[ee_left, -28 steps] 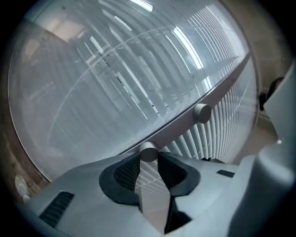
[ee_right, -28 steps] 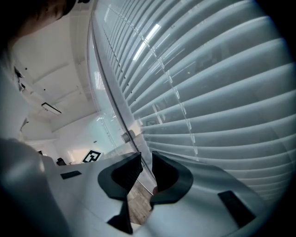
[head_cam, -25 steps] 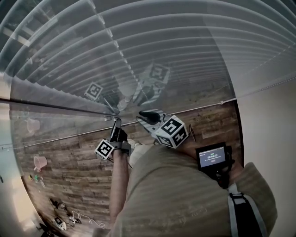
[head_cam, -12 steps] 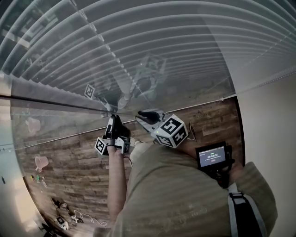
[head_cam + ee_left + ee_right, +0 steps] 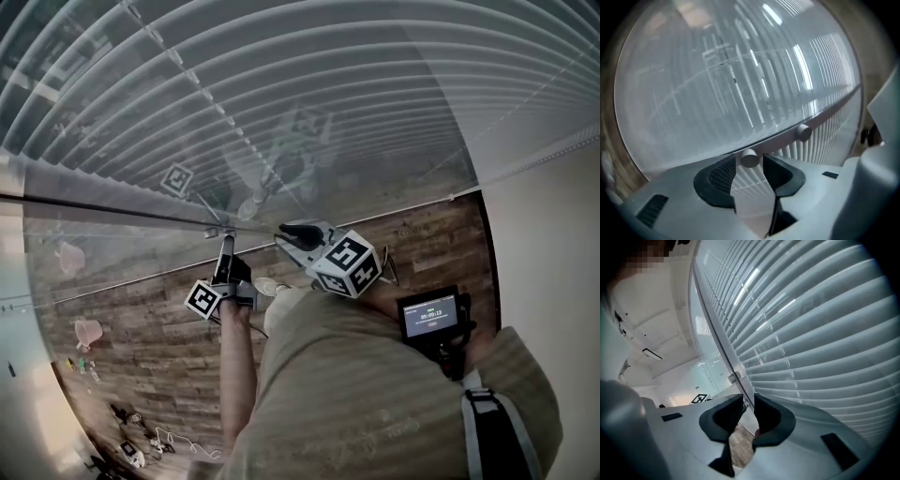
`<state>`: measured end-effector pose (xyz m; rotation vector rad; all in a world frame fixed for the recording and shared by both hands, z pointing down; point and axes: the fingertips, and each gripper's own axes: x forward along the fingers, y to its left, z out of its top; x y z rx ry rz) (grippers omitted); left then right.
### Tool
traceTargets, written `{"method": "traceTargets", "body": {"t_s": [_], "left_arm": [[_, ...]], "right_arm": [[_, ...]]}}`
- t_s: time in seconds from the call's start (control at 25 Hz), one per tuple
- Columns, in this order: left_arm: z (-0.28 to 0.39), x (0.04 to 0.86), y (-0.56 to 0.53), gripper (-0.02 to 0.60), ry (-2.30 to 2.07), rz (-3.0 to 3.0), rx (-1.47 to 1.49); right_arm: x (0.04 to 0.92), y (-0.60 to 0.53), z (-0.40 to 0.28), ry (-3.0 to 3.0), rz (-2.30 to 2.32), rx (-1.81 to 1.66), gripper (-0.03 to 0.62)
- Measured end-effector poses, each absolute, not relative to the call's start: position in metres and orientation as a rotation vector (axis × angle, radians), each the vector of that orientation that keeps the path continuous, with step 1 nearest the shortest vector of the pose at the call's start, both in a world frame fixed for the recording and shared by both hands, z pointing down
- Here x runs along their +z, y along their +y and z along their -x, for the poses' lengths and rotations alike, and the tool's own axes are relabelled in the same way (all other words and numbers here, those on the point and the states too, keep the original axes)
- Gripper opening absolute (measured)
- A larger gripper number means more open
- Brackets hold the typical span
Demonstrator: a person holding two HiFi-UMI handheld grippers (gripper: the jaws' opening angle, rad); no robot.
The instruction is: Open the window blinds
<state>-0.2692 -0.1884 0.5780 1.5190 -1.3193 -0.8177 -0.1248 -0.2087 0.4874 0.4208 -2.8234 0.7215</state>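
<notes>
Between just-opened left claw (apart): knob

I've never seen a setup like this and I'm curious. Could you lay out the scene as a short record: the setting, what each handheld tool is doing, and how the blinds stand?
Setting: a person faces blinds behind reflective glass, wood floor below
Left tool: jaws have just been opening; a small round knob on the rail stands between the tips, not pinched
Right tool: close to the glass, jaws slightly apart, nothing clearly gripped
Blinds: lowered, slats overlapping
</notes>
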Motion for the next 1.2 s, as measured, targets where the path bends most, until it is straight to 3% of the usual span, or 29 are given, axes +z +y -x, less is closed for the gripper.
{"method": "traceTargets", "body": {"t_s": [0.24, 0.4, 0.64, 0.88, 1.2], "left_arm": [[0.262, 0.579, -0.187, 0.176, -1.713, -1.783, -0.118], [0.260, 0.577, -0.192, 0.137, -1.816, -1.801, 0.094], [0.264, 0.573, -0.190, 0.134, -1.663, -1.693, -0.255], [0.267, 0.575, -0.188, 0.134, -1.287, -1.452, -0.861], [0.273, 0.581, -0.186, 0.134, -1.108, -1.310, -1.089]], "right_arm": [[0.484, -0.213, 0.126, -2.827, -0.430, 0.730, 0.078], [0.483, -0.214, 0.126, -2.823, -0.433, 0.735, 0.078], [0.481, -0.215, 0.128, -2.818, -0.436, 0.732, 0.078], [0.484, -0.213, 0.129, -2.812, -0.427, 0.722, 0.078], [0.485, -0.210, 0.131, -2.805, -0.412, 0.712, 0.078]]}}
